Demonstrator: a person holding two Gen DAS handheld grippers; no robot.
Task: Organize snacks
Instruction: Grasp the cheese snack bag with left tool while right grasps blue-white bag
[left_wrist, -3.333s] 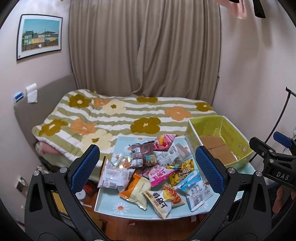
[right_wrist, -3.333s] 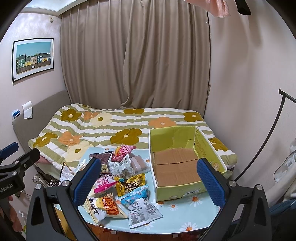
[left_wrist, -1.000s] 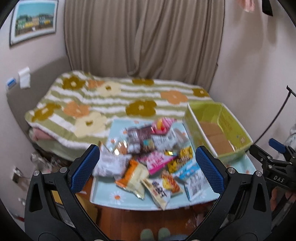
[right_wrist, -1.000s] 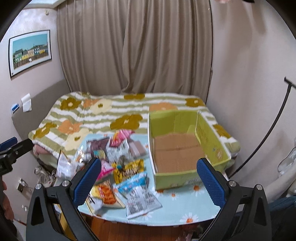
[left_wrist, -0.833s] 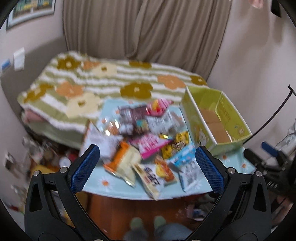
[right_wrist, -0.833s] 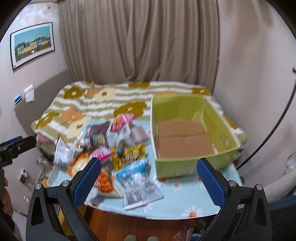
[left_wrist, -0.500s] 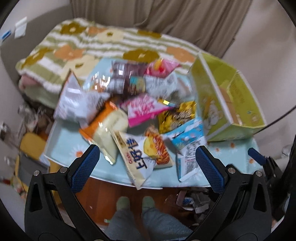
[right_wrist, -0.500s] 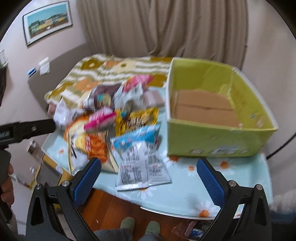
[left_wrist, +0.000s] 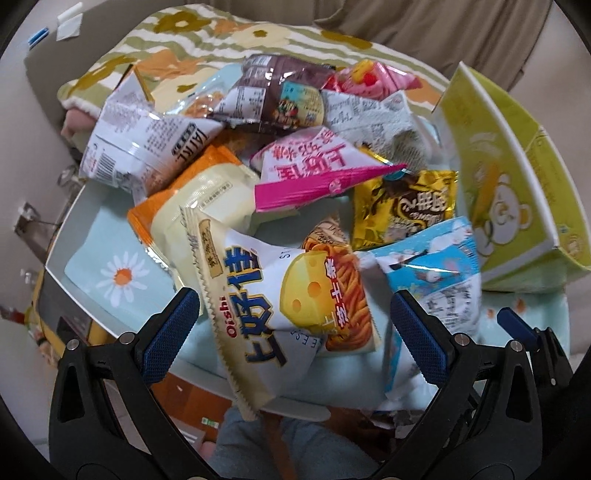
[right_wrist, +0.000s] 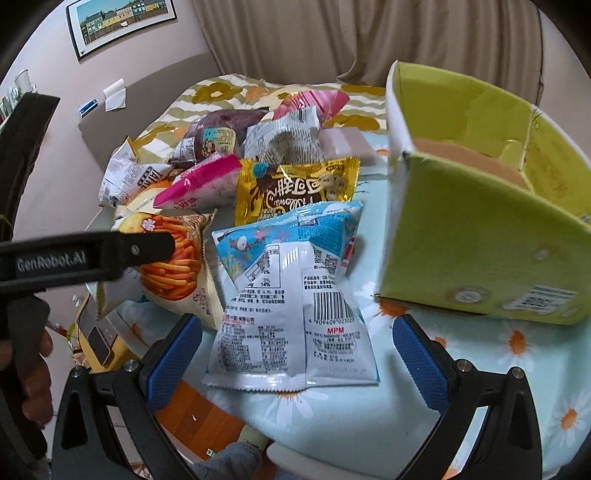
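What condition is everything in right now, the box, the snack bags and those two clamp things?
Green box: open-topped, upright, no snacks visible inside.
Cheese stick bag: sealed, lying on the table, ungripped.
Blue and white bag: sealed, back side up.
Yellow cookie bag: sealed, lying flat.
Left gripper: jaws wide open, holding nothing.
Right gripper: jaws wide open, holding nothing.

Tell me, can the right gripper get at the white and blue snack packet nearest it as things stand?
Probably yes. The right gripper is open, and the white and blue packet lies flat on the table between its fingers, on top with nothing over it. The green box stands off to one side.
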